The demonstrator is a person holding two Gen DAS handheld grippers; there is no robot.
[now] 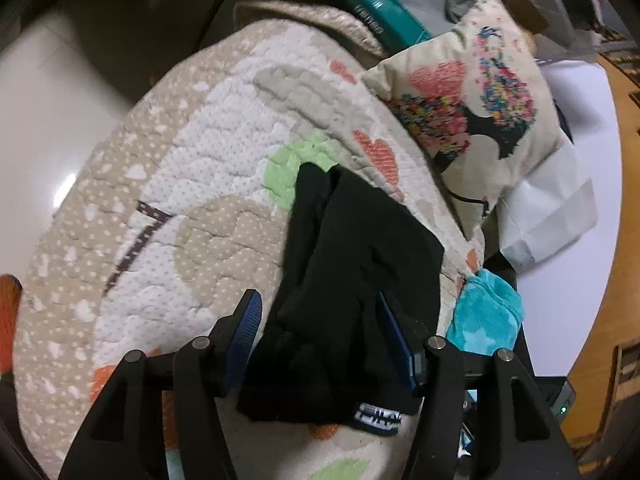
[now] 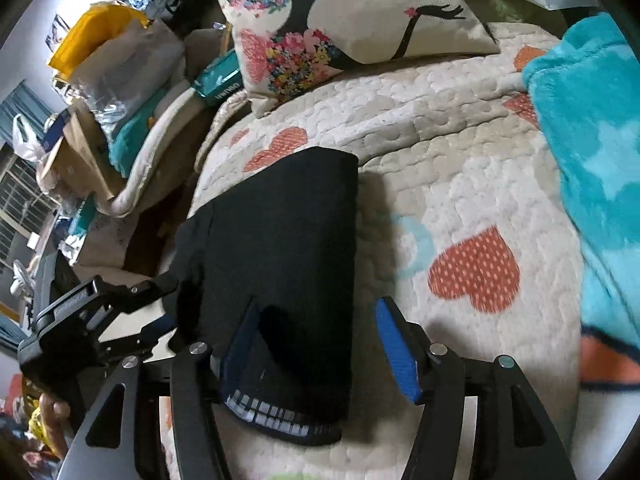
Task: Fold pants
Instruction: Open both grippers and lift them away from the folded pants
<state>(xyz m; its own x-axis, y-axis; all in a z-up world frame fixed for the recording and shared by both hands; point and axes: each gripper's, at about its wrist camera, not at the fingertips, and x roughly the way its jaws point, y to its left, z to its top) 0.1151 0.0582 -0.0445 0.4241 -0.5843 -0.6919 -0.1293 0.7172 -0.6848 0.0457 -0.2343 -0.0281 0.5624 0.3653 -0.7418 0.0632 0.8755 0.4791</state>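
Black pants (image 2: 280,248) folded flat on the quilted bed (image 2: 460,168) | left hand-held gripper (image 1: 316,316) spread, cloth between its pads, unpinched | right hand-held gripper (image 2: 316,320) spread over the waistband (image 2: 276,416) | cardboard box (image 2: 76,152) beside bed, contents unclear | patterned cushion (image 2: 360,28) beyond the pants.

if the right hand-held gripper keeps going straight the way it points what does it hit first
Most likely the black pants: the folded cloth lies between the open fingers of the right hand-held gripper and stretches ahead on the quilt. The floral pillow lies farther on; depth is hard to judge.
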